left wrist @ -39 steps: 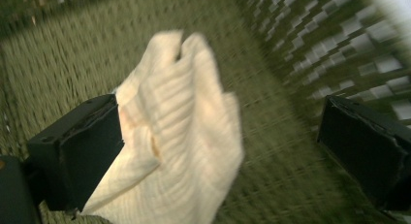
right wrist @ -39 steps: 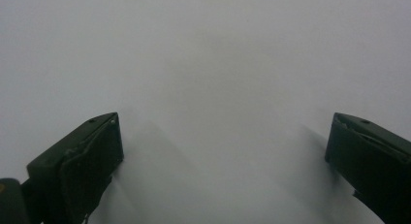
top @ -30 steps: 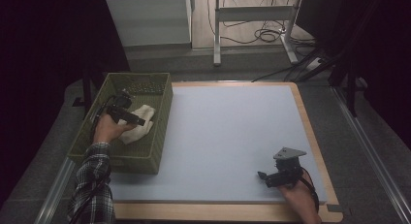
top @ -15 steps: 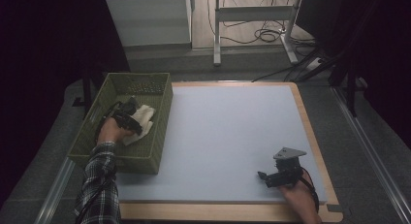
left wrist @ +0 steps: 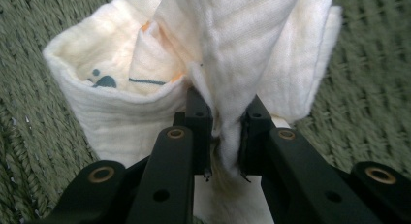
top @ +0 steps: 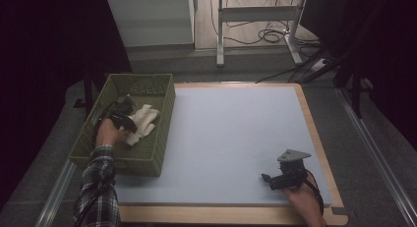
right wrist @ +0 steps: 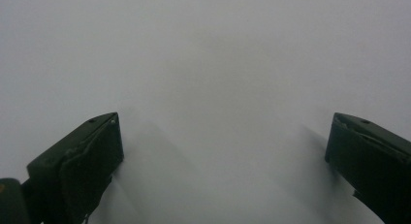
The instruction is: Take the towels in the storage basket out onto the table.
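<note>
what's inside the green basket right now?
A cream cloth lies in the green basket, pinched in a fold by the left gripper. The basket's woven floor shows around it. Whatever lies beneath the cloth is covered.

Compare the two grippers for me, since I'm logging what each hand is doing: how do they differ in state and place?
The left gripper is shut on the cream cloth inside the green basket; the right gripper is open and holds nothing. The left reaches into the basket; the right sits low over the grey mat. Both have black jaws.
</note>
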`<state>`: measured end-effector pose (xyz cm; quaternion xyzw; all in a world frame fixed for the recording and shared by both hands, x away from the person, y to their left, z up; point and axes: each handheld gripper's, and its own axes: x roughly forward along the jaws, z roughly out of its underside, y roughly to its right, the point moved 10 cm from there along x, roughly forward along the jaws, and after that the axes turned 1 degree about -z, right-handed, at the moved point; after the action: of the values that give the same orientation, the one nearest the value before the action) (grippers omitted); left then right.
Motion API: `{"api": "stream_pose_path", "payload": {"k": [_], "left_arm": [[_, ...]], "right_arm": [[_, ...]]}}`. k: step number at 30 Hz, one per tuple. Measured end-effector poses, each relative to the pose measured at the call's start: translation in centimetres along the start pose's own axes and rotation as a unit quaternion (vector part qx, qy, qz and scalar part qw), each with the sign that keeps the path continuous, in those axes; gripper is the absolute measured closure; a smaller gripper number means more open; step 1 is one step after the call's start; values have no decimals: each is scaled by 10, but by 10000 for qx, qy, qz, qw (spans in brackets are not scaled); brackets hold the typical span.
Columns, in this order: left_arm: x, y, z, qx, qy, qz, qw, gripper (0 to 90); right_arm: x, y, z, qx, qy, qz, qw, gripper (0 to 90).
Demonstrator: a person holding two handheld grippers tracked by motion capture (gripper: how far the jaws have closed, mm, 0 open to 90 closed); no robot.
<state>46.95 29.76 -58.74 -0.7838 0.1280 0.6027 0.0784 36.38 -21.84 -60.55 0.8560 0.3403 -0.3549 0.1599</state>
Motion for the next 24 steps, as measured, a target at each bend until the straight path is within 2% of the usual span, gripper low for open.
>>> {"api": "stream_pose_path", "payload": {"k": [7, 14, 16, 24], "left_arm": [[-29, -2, -2, -216, 533, 232, 9981, 784], [-58, 3, -1, -136, 924, 380, 9949, 783], [-66, 5, -1, -169, 1064, 471, 9931, 783], [-94, 11, 1, -54, 1357, 499, 9895, 777]], "right_arm": [[0, 0, 0, -3, 0, 4, 10000, 1], [0, 0, 0, -5, 1, 5, 10000, 1], [0, 0, 0, -4, 1, 5, 10000, 1], [0, 0, 0, -8, -1, 5, 10000, 1]]}}
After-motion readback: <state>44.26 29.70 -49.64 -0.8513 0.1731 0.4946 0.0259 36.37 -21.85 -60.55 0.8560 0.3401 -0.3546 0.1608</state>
